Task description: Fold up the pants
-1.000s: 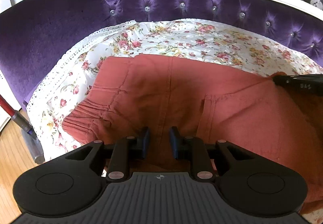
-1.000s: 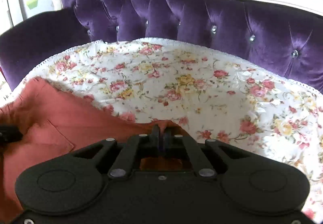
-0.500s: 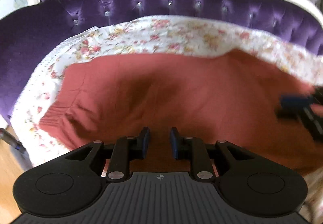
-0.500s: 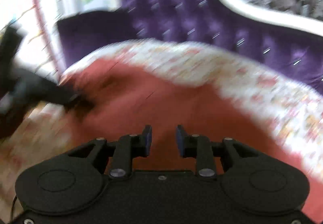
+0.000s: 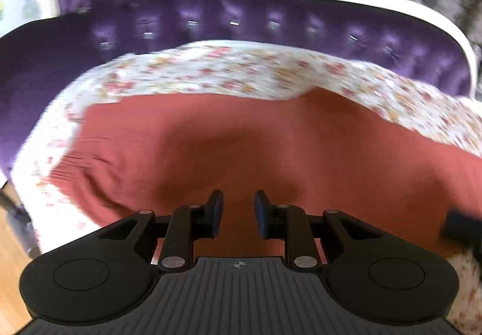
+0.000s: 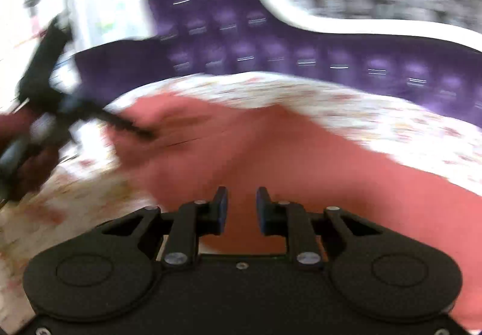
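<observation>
While both pictures are smeared by motion, the layout reads clearly enough. At the far left of the left wrist view a strip of light wooden floor (image 5: 12, 247) shows beside the white floral cloth with a lace edge (image 5: 211, 72), which covers the seat of a purple tufted velvet sofa with a cream frame (image 5: 186, 18). Spread across that cloth lie the rust-red cotton pants (image 5: 271, 148), their gathered elastic waistband (image 5: 75, 172) toward the left edge and the fabric running off to the right. Just above the near edge of the pants, the left gripper (image 5: 239, 210) hangs with its blue-padded jaws narrowly apart and nothing between them. At the far right edge a dark, blurred shape sits near the fabric; I cannot tell what it is. From the right wrist view, the right gripper (image 6: 241, 207) hovers over the pants with a narrow gap, its jaws closing on nothing, while the left gripper shows as a black blur at the left, held in a hand (image 6: 27, 172)
</observation>
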